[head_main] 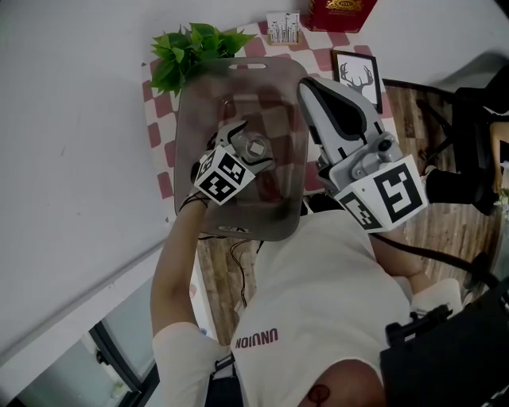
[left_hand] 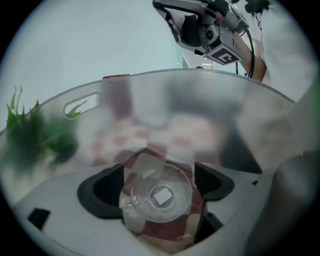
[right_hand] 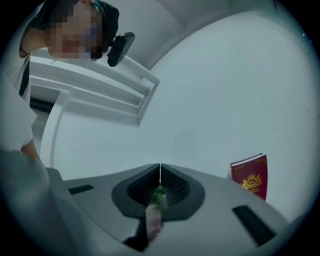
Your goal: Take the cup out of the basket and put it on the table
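Note:
A translucent grey basket [head_main: 191, 127] stands on the red-and-white checked table [head_main: 156, 135]. My left gripper [head_main: 250, 151] reaches down inside it. In the left gripper view a clear glass cup [left_hand: 160, 195] stands upright on the basket floor, seen from above. The left gripper [left_hand: 159, 192] is open around it, with a black pad [left_hand: 102, 190] on each side and a thin gap to the glass. My right gripper [head_main: 306, 86] hovers above the basket's right rim. In its own view the right gripper [right_hand: 160, 187] is shut with nothing between the jaws.
A green plant [head_main: 191, 49] sits at the basket's far left corner. A small card stand [head_main: 283, 28], a red box [head_main: 342, 12] and a framed deer picture [head_main: 357, 75] line the far and right side of the table. Wooden floor lies to the right.

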`<state>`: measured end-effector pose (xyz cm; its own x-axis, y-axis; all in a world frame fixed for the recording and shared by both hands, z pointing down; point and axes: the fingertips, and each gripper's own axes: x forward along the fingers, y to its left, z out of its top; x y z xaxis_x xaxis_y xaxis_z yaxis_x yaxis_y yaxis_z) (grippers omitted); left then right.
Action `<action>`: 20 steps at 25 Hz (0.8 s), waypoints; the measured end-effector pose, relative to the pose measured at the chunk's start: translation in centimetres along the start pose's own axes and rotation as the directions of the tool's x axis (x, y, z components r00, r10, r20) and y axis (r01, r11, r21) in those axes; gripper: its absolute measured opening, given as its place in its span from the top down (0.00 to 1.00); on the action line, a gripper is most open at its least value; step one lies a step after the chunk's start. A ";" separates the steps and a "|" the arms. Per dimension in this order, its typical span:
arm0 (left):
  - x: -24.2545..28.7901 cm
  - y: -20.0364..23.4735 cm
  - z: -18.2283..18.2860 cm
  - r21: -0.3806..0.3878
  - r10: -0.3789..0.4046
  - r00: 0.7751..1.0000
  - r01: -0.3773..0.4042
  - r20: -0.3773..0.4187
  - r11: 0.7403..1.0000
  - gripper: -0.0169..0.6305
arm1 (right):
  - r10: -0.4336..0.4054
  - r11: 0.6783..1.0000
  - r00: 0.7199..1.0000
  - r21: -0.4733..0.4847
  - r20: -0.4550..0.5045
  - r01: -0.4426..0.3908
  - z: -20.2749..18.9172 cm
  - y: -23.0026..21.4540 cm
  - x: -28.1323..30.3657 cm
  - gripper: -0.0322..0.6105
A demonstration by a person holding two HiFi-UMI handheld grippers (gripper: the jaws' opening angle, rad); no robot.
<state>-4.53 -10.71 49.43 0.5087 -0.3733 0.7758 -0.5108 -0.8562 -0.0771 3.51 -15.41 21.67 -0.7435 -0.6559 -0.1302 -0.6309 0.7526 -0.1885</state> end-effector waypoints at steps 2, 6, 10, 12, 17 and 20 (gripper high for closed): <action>0.3 -0.2 -0.2 0.002 -0.015 1.000 0.015 -0.012 1.000 0.29 | -0.001 1.000 1.000 -0.001 -0.001 0.001 0.0 0.0 0.0 0.92; 0.6 -0.3 -0.4 0.030 -0.026 0.999 0.027 -0.039 0.999 0.28 | 0.003 1.000 1.000 -0.003 -0.003 -0.003 -0.1 0.1 0.0 0.92; 0.9 -0.5 -0.9 0.064 -0.030 0.996 0.035 -0.079 0.997 0.28 | 0.003 1.000 1.000 -0.005 -0.006 -0.003 -0.2 0.1 0.1 0.92; 1.2 -0.7 -1.2 0.097 -0.030 0.994 0.040 -0.109 0.995 0.28 | 0.004 1.000 1.000 -0.007 -0.006 -0.004 -0.2 0.1 0.2 0.92; 1.6 -0.9 -1.9 0.133 -0.038 0.987 0.060 -0.159 0.989 0.28 | 0.000 1.000 1.000 -0.012 -0.005 0.000 -0.1 0.0 0.2 0.92; 1.9 -0.9 -2.2 0.151 -0.059 0.979 0.089 -0.194 0.984 0.28 | -0.003 1.000 1.000 -0.014 -0.008 0.003 -0.2 -0.1 0.3 0.92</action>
<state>-4.66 -9.79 52.34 0.3940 -0.2459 0.8856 -0.3525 -0.9303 -0.1015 3.36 -15.67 21.86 -0.7435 -0.6575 -0.1222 -0.6359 0.7517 -0.1750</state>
